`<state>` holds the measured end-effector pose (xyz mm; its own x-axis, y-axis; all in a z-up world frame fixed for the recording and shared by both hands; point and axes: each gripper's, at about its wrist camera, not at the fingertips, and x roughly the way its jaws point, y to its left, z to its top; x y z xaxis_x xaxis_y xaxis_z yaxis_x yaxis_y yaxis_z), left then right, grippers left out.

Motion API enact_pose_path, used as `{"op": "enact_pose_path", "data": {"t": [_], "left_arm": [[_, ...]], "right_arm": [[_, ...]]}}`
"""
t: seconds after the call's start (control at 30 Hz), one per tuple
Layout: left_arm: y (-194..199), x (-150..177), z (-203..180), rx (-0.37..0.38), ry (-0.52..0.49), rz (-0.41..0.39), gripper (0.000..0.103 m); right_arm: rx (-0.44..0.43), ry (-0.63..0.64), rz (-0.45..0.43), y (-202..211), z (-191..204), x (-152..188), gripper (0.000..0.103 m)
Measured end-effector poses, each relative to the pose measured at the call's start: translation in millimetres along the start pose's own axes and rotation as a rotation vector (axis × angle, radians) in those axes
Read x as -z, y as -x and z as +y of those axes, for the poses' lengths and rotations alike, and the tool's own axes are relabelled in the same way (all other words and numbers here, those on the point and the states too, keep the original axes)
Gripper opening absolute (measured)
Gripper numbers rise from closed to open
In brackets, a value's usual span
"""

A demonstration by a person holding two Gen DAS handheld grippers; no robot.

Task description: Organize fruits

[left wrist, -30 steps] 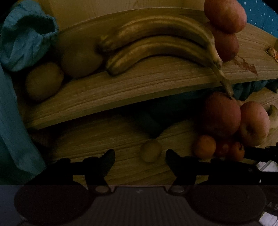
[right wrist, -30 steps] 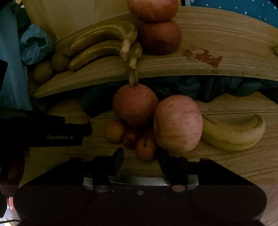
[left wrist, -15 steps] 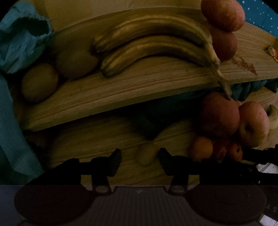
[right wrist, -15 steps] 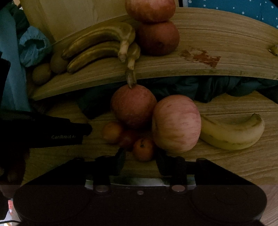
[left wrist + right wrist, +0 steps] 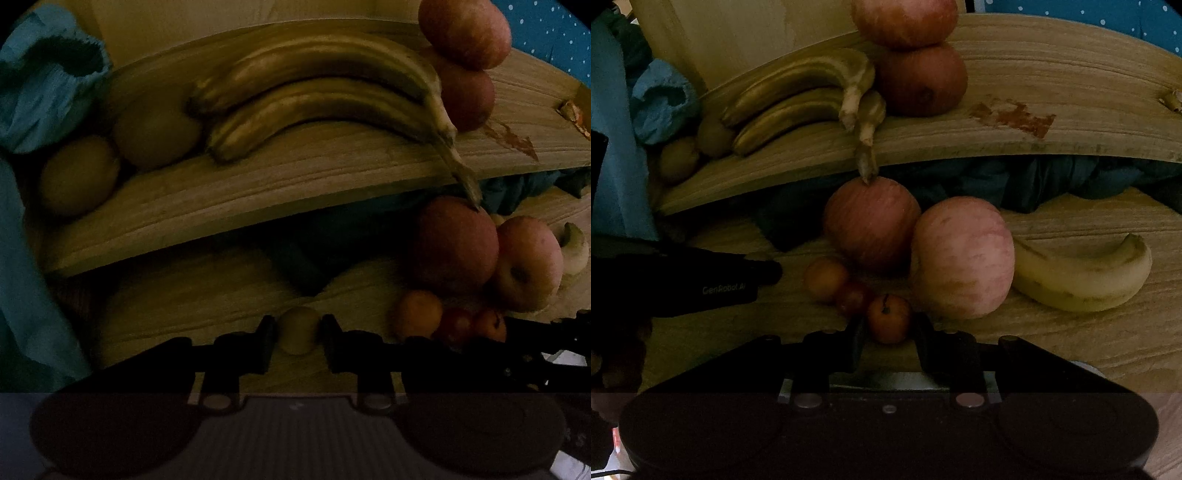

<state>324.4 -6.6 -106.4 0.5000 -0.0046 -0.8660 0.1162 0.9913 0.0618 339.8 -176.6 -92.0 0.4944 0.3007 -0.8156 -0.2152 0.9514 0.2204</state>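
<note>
- Left wrist view: my left gripper (image 5: 297,332) has its fingers closed against both sides of a small yellow-green fruit (image 5: 298,328), which sits on the lower wooden surface (image 5: 184,295).
- Right wrist view: my right gripper (image 5: 888,330) has its fingers pressed to a small orange fruit (image 5: 888,319) with a dark stem, on the same lower surface; I cannot tell whether it is lifted.
- Beside the orange fruit lie a small red fruit (image 5: 854,297) and another small orange one (image 5: 825,278), touching in a row.
- Behind them stand two large apples, a darker one (image 5: 871,223) and a paler striped one (image 5: 962,258), side by side; a single banana (image 5: 1082,277) lies just right of the pale one.
- Upper shelf (image 5: 1052,81): two bananas (image 5: 317,99) joined at the stem, two stacked apples (image 5: 916,55) to their right, two brownish round fruits (image 5: 110,158) to their left.
- Blue cloth (image 5: 44,92) fills the left edge.
</note>
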Motion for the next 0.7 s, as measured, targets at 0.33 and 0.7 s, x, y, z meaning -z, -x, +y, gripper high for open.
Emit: {"op": "enact_pose_path", "data": {"t": [0.33, 0.7], "left_arm": [[-1.0, -0.1, 0.8, 0.011, 0.005, -0.001, 0.03], [8.2, 4.7, 10.6, 0.035, 0.017, -0.02, 0.03]], "right_arm": [[-0.011, 0.007, -0.008, 5.7, 3.1, 3.1, 0.03], [-0.028, 0.012, -0.028, 20.7, 4.3, 9.0, 0.03]]}}
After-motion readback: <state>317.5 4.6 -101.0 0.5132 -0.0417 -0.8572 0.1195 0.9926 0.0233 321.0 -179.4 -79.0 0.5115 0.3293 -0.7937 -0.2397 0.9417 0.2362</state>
